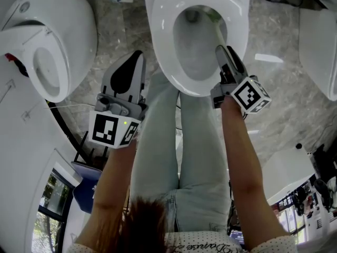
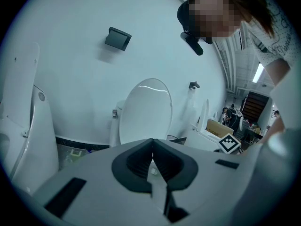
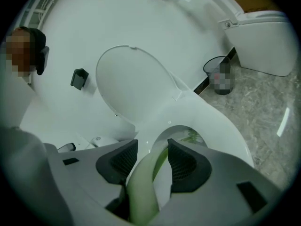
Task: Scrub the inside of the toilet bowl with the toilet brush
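The white toilet [image 1: 158, 41] stands at top centre in the head view, lid up and seat down around the bowl [image 1: 192, 41]. My right gripper [image 1: 225, 52] hovers over the seat's right side, shut on the pale green handle of the toilet brush [image 1: 219, 33]. The handle slants into the bowl, and the green bristles [image 1: 212, 17] rest against the upper right wall. In the right gripper view the handle [image 3: 149, 173] runs between the pads to the bristles [image 3: 193, 136]. My left gripper [image 1: 136, 58] hangs over the floor left of the toilet, shut and empty, its pads [image 2: 141, 161] pressed together.
A second toilet [image 1: 47, 51] stands at the left and a third fixture [image 1: 321, 46] at the right edge. The person's legs in pale jeans [image 1: 179, 141] stand right in front of the bowl. A black bin [image 3: 218, 74] sits on the marble floor [image 1: 284, 99].
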`<state>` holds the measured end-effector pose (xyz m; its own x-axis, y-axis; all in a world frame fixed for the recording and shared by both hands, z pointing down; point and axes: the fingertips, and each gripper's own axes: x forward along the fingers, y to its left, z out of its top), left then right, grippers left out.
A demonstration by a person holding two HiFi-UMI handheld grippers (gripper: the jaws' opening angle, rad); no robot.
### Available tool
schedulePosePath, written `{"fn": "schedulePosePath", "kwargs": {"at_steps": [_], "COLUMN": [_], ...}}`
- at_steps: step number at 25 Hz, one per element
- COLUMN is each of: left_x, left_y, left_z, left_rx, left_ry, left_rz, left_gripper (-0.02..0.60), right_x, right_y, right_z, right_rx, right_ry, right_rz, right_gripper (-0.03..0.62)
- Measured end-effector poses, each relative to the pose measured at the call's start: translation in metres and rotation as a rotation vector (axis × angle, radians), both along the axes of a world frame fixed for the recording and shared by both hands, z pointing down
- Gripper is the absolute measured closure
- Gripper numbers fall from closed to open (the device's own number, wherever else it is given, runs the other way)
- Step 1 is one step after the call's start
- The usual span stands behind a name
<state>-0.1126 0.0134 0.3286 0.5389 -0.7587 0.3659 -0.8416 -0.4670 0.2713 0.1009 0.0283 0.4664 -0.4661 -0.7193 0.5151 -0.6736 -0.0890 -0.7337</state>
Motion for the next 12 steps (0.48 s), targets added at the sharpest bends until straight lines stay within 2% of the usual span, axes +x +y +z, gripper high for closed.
{"fn": "schedulePosePath", "kwargs": {"at_steps": [6,12], "left_x": [-0.001,0.000], "left_y": [0.000,0.004], "left_z": [-0.002,-0.005], "left_rx": [0.009,0.013], "left_ry": [0.003,0.011], "left_rz": [0.001,0.007], "left_gripper": [0.577,0.577], "right_x": [0.006,0.009], "right_y": [0.019,0.033], "right_z": [-0.002,-0.001], "right_rx": [-0.037,-0.086], "right_ry": [0.052,0.041], "right_rz": [0.002,0.024], "right_gripper": [0.404,0.404]}}
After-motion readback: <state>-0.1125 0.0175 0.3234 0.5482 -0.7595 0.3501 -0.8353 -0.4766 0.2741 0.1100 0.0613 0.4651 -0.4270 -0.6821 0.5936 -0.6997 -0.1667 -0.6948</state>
